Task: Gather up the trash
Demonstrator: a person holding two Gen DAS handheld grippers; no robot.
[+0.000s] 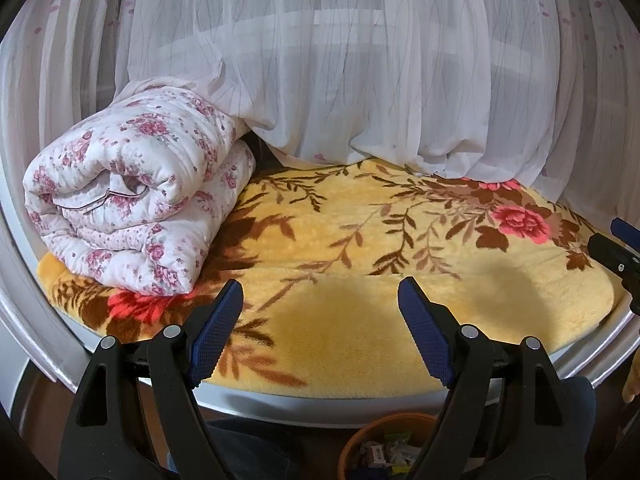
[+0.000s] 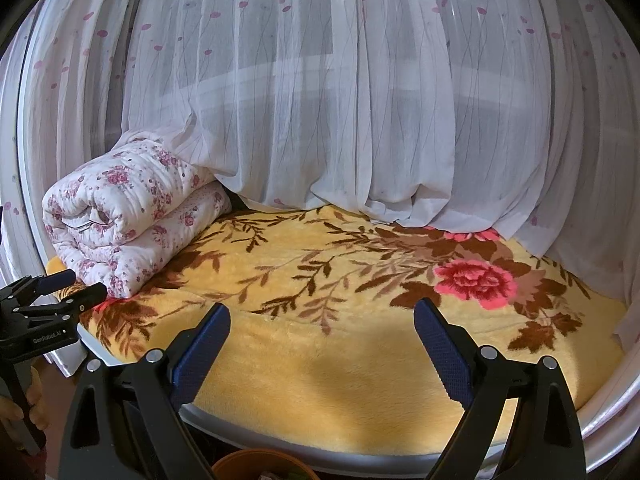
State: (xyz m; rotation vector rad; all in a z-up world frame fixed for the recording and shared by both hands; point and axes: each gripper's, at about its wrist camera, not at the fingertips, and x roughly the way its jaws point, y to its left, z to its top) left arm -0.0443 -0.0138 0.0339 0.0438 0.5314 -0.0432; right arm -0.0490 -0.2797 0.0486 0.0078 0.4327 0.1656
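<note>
Below my left gripper (image 1: 320, 300), at the bottom edge of the frame, sits the bin (image 1: 352, 446) holding the wrappers (image 1: 384, 454) — both it and the right gripper (image 2: 322, 322) spread wide, grasping nothing.

A window seat with a white ledge (image 1: 280, 402) is covered by a yellow plush blanket (image 1: 360, 320) printed with brown leaves and red flowers. At its left end lies a rolled white quilt (image 1: 132, 200) with small pink flowers, resting on the blanket. Behind, a sheer white curtain (image 1: 360, 80) with scattered pink petals hangs across the whole width; its hem bunches onto the blanket's far edge and drapes over the back of the quilt. Window frame bars show dimly through the fabric. Soft daylight filters through; two shadows fall on the blanket's near part.
</note>
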